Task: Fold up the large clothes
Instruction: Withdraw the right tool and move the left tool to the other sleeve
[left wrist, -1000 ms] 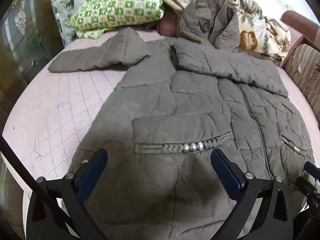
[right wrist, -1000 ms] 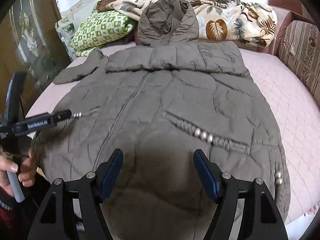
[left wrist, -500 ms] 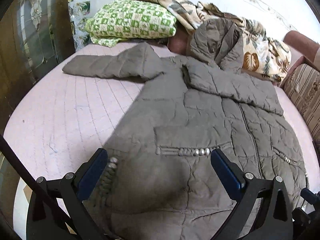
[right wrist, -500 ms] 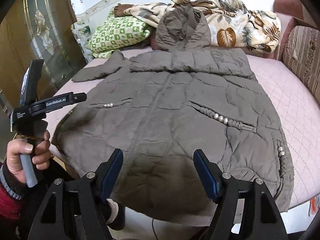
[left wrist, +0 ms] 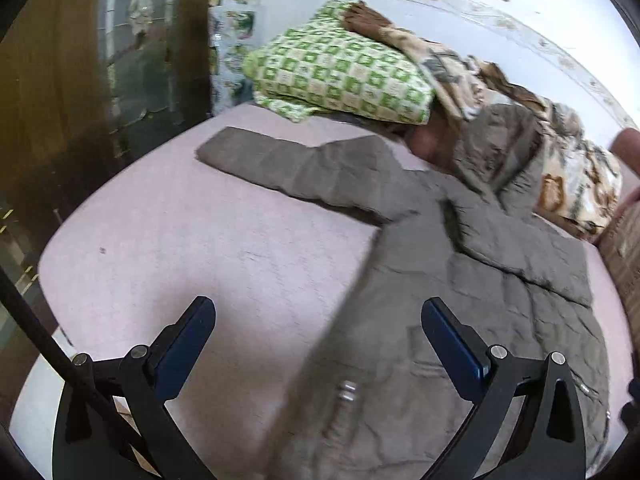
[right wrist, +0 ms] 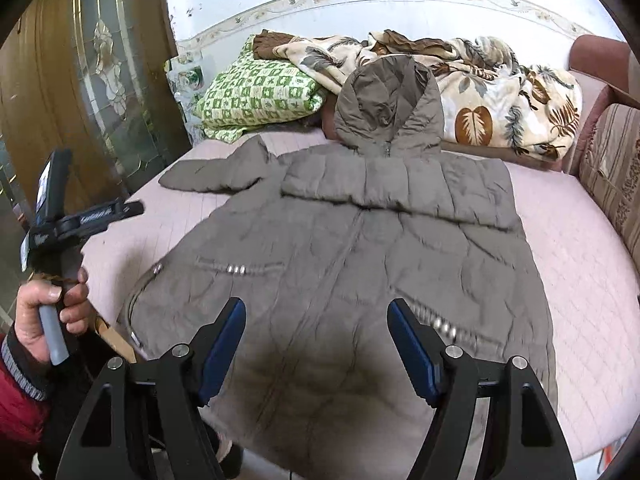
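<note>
Coat (right wrist: 360, 248), quilted, grey-brown, flat on pink bed (right wrist: 580, 264); left gripper (left wrist: 318, 334) and right gripper (right wrist: 316, 334) both agape, empty, above it.

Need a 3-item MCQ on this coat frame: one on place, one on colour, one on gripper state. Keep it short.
1. Where does the coat's hood lie?
A. against the leaf-print blanket
B. hanging over the bed's near edge
C. folded under the coat

2. What colour is the checked pillow?
A. blue and white
B. green and cream
C. red and black

3. How is the right gripper?
A. shut on the hem
B. shut on a sleeve
C. open, holding nothing

Answers:
1 A, the hood rests at the far end, against the blanket.
2 B, green squares on cream.
3 C, its fingers stand wide apart above the coat, with no cloth pinched.
</note>
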Action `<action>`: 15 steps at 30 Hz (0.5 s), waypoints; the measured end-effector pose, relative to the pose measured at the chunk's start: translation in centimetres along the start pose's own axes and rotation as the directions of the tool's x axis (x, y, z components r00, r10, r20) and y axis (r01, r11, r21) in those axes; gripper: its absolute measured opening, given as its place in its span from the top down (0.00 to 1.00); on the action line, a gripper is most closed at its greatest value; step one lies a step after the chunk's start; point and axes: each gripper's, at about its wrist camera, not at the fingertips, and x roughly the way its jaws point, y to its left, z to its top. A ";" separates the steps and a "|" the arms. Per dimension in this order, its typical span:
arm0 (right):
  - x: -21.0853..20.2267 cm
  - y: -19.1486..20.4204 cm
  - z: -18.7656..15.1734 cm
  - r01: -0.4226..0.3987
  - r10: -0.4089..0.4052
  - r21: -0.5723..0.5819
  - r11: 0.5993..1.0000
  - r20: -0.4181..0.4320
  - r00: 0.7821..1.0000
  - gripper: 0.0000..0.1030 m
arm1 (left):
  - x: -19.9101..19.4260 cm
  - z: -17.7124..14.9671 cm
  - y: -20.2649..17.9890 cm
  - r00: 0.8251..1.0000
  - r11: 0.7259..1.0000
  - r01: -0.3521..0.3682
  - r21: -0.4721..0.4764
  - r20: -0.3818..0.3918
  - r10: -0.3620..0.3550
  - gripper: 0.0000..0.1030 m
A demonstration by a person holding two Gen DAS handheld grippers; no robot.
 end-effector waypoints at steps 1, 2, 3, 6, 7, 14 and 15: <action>0.2 -0.2 0.4 0.000 0.000 0.010 1.000 0.007 1.000 0.25 | 0.4 0.2 0.6 1.000 1.000 -0.015 -0.012 -0.003 0.015 0.00; 0.2 -0.3 0.5 -0.002 0.002 0.019 1.000 0.010 1.000 0.25 | 0.7 0.1 1.1 1.000 0.999 -0.024 -0.026 -0.007 0.024 0.00; 0.3 -0.6 0.7 -0.012 0.012 0.034 0.999 0.013 1.000 0.25 | 1.2 0.1 1.6 0.999 0.998 -0.035 -0.044 -0.017 0.034 0.00; 0.8 -0.4 0.8 -0.023 0.022 0.023 0.999 0.009 1.000 0.25 | 2.5 0.1 2.6 0.997 0.995 -0.034 -0.091 -0.076 0.027 0.00; 1.0 -0.3 0.8 -0.019 0.019 0.011 1.000 0.005 1.000 0.25 | 2.6 0.2 2.6 0.997 0.995 -0.025 -0.099 -0.082 0.017 0.00; 1.6 -0.8 3.4 -0.039 0.040 -0.002 0.999 0.034 0.999 0.25 | 2.7 1.7 1.1 0.999 0.999 -0.023 -0.037 -0.050 0.021 0.00; 1.9 -0.8 4.3 -0.046 0.046 -0.005 0.999 0.040 0.998 0.24 | 3.0 1.9 1.1 0.998 0.999 -0.028 -0.037 -0.054 0.026 0.00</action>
